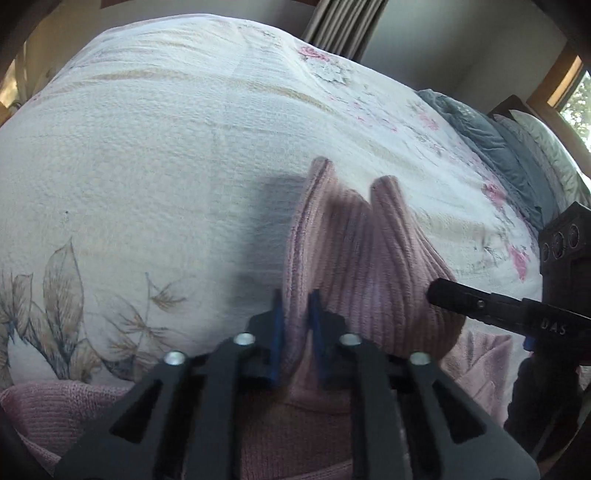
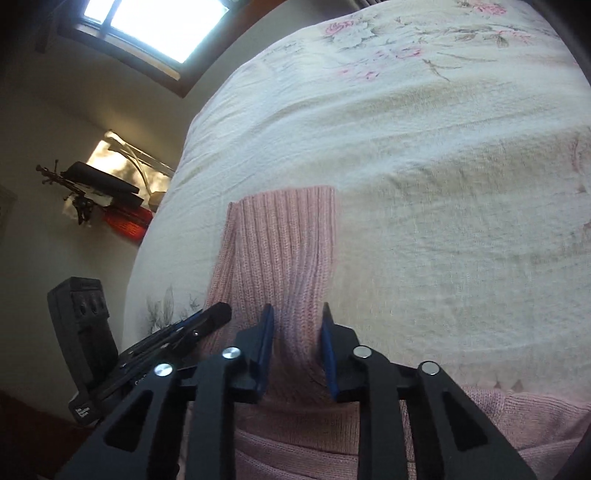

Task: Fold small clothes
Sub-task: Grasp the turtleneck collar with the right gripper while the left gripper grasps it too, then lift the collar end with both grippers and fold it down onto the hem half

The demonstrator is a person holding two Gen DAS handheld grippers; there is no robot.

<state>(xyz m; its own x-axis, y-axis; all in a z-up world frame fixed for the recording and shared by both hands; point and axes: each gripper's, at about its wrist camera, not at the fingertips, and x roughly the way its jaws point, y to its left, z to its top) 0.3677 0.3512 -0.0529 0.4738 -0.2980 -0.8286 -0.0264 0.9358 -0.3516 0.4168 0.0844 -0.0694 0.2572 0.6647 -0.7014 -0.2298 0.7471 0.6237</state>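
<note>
Both grippers, left [image 1: 295,328] and right [image 2: 297,343], pinch the pink ribbed sweater [image 2: 284,236]. Uneven pulling could slip the knit free, skewing the fold.

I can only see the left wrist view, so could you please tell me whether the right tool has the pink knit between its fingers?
Observer: Yes. In the right wrist view the right tool pinches a ribbed band of the knit between its blue pads.
Operator: Thank you. Does that band end flat?
Observer: Its far edge lies straight and flat on the bedspread; your view shows it bunched.
Operator: Is anything beside the bed there?
Observer: A window sits high on the wall, and a cluttered shelf below it.
</note>
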